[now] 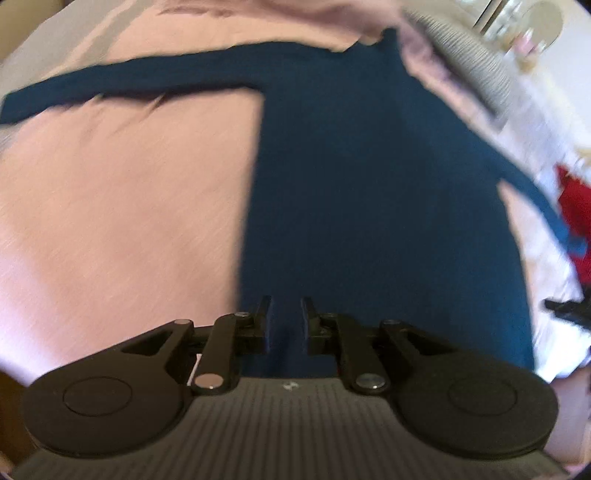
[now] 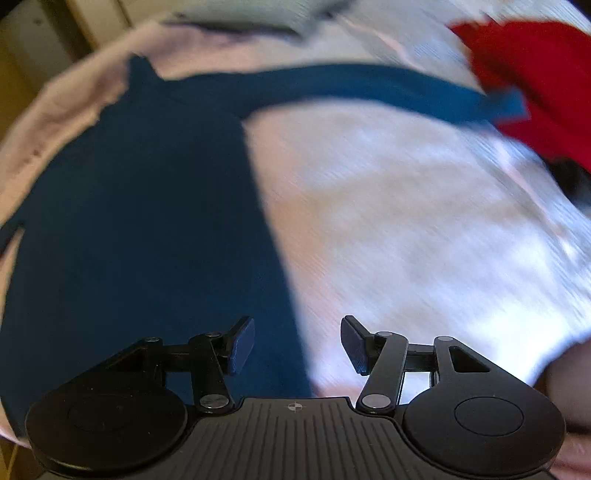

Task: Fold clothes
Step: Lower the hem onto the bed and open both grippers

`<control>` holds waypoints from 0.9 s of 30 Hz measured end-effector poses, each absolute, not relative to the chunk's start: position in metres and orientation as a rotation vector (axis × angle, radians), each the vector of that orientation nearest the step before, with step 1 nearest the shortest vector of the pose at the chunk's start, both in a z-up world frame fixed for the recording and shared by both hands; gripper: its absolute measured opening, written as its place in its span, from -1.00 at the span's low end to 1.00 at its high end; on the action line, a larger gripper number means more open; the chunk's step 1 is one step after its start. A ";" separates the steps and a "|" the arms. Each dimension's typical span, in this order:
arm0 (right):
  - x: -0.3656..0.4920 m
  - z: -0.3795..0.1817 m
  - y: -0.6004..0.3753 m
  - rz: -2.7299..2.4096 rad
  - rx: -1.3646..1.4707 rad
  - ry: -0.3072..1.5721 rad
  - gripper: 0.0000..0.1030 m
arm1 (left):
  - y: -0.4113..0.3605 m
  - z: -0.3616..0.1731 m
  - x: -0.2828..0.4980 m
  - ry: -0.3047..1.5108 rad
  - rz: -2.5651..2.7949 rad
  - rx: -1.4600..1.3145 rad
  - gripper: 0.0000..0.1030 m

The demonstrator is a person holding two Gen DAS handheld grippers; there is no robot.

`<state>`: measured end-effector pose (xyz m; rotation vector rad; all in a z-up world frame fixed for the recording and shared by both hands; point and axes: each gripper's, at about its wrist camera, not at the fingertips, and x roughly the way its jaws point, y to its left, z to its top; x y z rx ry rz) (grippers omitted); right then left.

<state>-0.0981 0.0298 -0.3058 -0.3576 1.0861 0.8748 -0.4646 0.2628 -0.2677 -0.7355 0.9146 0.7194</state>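
Lying flat on a pale pink bedsheet (image 1: 122,206), a dark blue long-sleeved top (image 1: 369,192) fills the middle of both wrist views, its body running away from the cameras and its two sleeves stretched out sideways, one to each side. No fold shows anywhere on the garment: the sleeves are still out and the body is at full length, so the folding appears to be at its very start, with the spreading done and every fold left to make. The left gripper (image 1: 286,321) hangs over the near end of the top with its fingers drawn close, only a narrow slot between them; blue cloth shows through that slot, but the blur leaves it unclear whether any is pinched. The right gripper (image 2: 297,343) stands about half open over the garment's right-hand edge, where blue cloth meets sheet, and has hold of nothing. Beyond the far sleeve's cuff lies a red garment (image 2: 535,81), and a dark item sits just past it at the edge of the bed, seemingly more laundry waiting its turn. A pale grey cloth (image 2: 251,14) lies at the head of the bed. Both pictures are smeared by motion.
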 end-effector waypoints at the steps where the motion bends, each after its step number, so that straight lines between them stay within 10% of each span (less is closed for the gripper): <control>1: -0.104 -0.308 0.047 0.907 -0.374 1.053 0.08 | 0.267 -0.274 -0.445 0.897 0.705 -0.733 -0.77; 13: -0.161 -0.376 0.064 0.902 -0.527 1.041 0.12 | 0.231 -0.334 -0.395 1.014 0.616 -0.553 -0.67; 27: -0.167 -0.296 0.029 0.861 -0.569 1.245 0.15 | 0.200 -0.245 -0.438 1.146 0.786 -0.648 -0.62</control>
